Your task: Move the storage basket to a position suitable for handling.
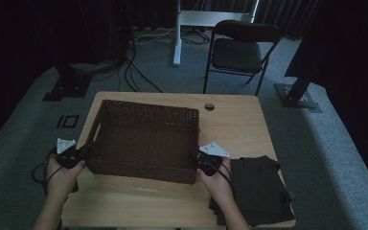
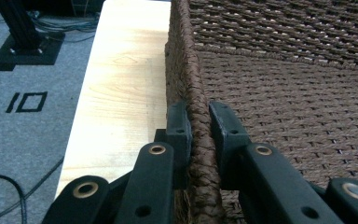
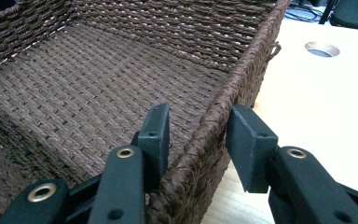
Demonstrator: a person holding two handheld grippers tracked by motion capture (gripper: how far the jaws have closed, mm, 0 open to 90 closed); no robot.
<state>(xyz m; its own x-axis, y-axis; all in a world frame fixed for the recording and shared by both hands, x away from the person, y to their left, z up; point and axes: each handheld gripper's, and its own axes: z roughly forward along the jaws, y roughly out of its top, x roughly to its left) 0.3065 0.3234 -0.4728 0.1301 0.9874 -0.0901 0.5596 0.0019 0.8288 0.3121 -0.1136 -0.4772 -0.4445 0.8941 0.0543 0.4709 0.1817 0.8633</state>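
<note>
Jaws of the left gripper [image 2: 196, 126] are pressed together on the braided rim of a brown woven basket [image 2: 279, 93], one jaw outside the wall, the other inside, both touching the weave. Jaws of the right gripper [image 3: 198, 135] straddle the opposite rim of the basket [image 3: 98, 84]: the inner jaw sits against the wall, while the outer jaw stands a little apart from it, so this side looks not yet clamped, though the angle makes that hard to judge. Ahead of both sets of jaws the basket's floor lies bare. From the high view, the basket [image 1: 143, 139] rests flat on a pale wooden table [image 1: 235, 124], with the left gripper [image 1: 79, 155] at its near left corner and the right gripper [image 1: 199, 160] at its near right corner. Just outside the right jaws, toward the person, lies folded dark cloth [image 1: 258, 187]. Grasping seems half done; closing the right side and moving the basket remain.
</note>
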